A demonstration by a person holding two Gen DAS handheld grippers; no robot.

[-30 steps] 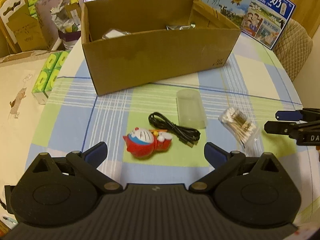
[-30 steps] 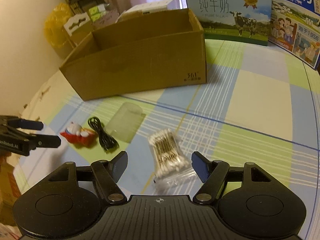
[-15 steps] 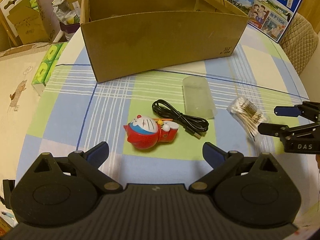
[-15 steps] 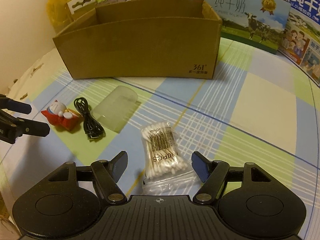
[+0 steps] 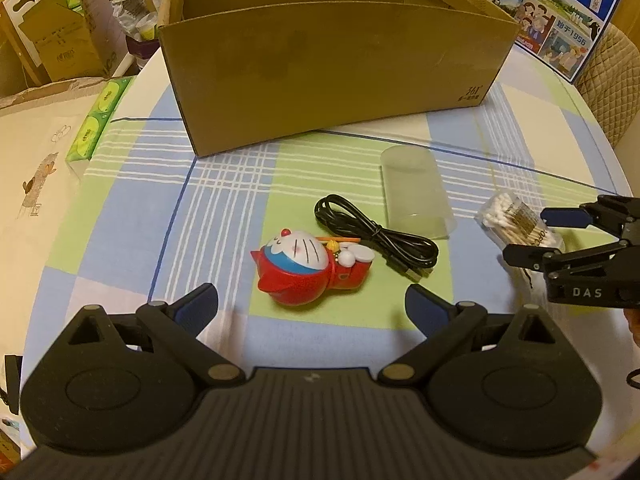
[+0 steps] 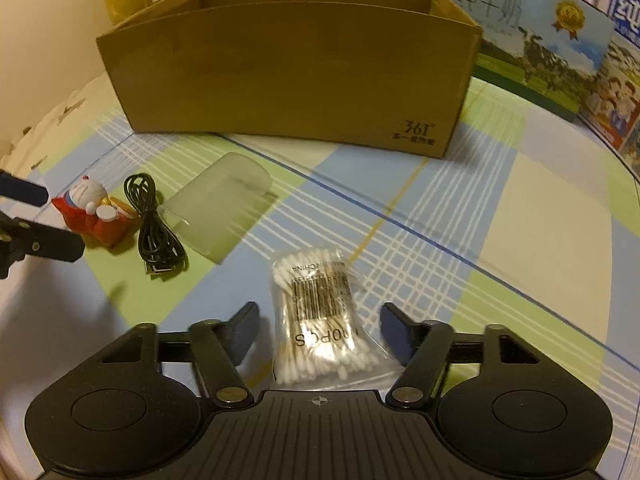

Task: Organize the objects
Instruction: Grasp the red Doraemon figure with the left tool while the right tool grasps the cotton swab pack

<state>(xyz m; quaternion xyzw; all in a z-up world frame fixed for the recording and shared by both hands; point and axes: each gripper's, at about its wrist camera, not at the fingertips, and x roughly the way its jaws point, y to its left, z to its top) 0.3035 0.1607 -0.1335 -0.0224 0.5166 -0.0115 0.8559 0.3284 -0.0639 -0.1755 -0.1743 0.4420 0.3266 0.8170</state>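
Box: an open brown cardboard box (image 5: 332, 76) stands at the far side of the worktop (image 5: 224, 208), which wears a blue, green and white checked cloth; its inside is hidden behind the near wall in both views.
Bag: a clear plastic bag of cotton swabs (image 6: 316, 328) lies flat on the cloth, swabs packed inside.
Cup: a frosted translucent plastic cup (image 5: 416, 196) lies on its side, between the box and the near items; nothing shows inside it.
Toy: a red and blue Doraemon figure (image 5: 312, 268) lies on its side, just beside a coiled black USB cable (image 5: 376, 236), which lies next to the cup.
Left gripper: the left gripper (image 5: 312, 306) is spread wide with nothing between its fingers, the toy right ahead of them.
Right gripper: the right gripper (image 6: 318, 330) is spread wide, one finger on each side of the swab bag, not pinching it.
Around: milk cartons with blue printed pictures (image 6: 536, 44) stand behind the box; green tissue packs (image 5: 96, 120) lie off the worktop's left edge.
In the way: nothing lies between either gripper and its nearest item.
Change: both grippers have come closer and lower; the swab bag now sits between the right fingers, and the box's contents have dropped out of sight.
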